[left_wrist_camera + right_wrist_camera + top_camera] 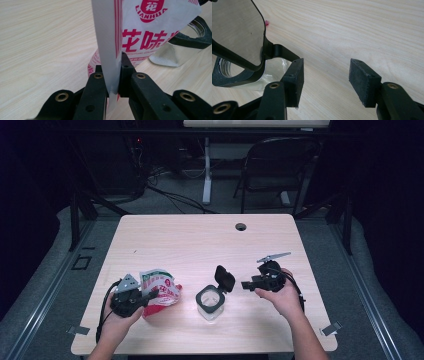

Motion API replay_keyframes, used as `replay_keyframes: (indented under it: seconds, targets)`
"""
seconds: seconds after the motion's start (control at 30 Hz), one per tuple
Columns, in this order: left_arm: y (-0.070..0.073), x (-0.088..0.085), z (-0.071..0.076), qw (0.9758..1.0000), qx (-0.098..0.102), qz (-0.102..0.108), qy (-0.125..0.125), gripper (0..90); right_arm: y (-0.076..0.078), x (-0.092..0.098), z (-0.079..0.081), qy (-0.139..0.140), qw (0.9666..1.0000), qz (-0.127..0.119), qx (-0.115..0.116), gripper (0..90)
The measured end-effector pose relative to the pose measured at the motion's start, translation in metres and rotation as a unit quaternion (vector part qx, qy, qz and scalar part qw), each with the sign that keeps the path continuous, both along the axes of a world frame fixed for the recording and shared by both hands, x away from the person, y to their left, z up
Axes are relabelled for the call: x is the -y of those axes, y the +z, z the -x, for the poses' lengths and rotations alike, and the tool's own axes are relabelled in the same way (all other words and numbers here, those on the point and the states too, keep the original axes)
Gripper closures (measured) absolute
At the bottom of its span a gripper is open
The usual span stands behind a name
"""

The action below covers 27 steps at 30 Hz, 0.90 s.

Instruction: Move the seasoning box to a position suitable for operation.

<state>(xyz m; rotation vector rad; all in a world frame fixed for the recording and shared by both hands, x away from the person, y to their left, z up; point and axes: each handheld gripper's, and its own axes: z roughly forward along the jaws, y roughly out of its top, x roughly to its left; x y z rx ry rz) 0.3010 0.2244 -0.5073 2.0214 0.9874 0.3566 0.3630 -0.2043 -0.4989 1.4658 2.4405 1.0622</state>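
A white and red printed bag [160, 287] stands at the table's front left. My left gripper [150, 295] is shut on the bag's flat sealed edge [110, 50], which runs up between the left gripper's [112, 72] two pads. A clear glass jar [210, 301] with a black collar stands in the middle front, and its black hinged lid [225, 277] is flipped up. My right gripper [246, 285] is held just right of the jar. Its jaws stand open with bare table between them in the right gripper view [325, 80], and the lid [234, 30] and jar [234, 75] lie to their left.
The light wooden table [200, 240] has a cable hole [241, 226] near its far edge. A dark folding chair [275, 165] and a desk leg [206, 170] stand beyond it. In the left gripper view the jar [192, 37] is partly behind the bag.
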Motion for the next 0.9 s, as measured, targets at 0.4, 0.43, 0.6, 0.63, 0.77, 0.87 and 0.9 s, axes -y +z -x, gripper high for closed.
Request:
replay_keyframes:
  seconds: [0.4,0.43,0.6,0.63,0.77,0.87,0.9]
  targets:
    - [-0.006,0.0,0.0,0.9999,-0.004,0.014,-0.003,89.0,0.01,0.006,0.003,-0.005,0.9999,-0.012,0.001,50.5]
    - [-0.006,0.0,0.0,0.9999,-0.004,0.014,-0.003,89.0,0.012,0.006,0.004,-0.005,0.9999,-0.014,0.006,51.4]
    - [-0.007,-0.001,0.0,0.9998,-0.006,0.017,-0.004,88.9,0.027,0.007,0.01,0.004,0.9996,-0.014,0.022,55.6]
    - [-0.007,-0.001,0.0,0.9998,-0.006,0.017,-0.004,89.0,0.029,0.007,0.011,0.006,0.9996,-0.012,0.024,56.1]
    - [-0.007,0.0,0.001,0.9999,-0.005,0.016,-0.003,88.9,0.037,0.007,0.016,0.014,0.9995,-0.008,0.026,57.7]
    - [-0.007,-0.001,0.001,0.9998,-0.004,0.017,-0.001,88.9,0.048,0.005,0.022,0.026,0.9992,-0.008,0.029,59.4]
    - [-0.007,-0.002,0.0,0.9998,-0.006,0.018,-0.001,88.9,0.053,0.004,0.025,0.032,0.999,-0.008,0.031,59.5]
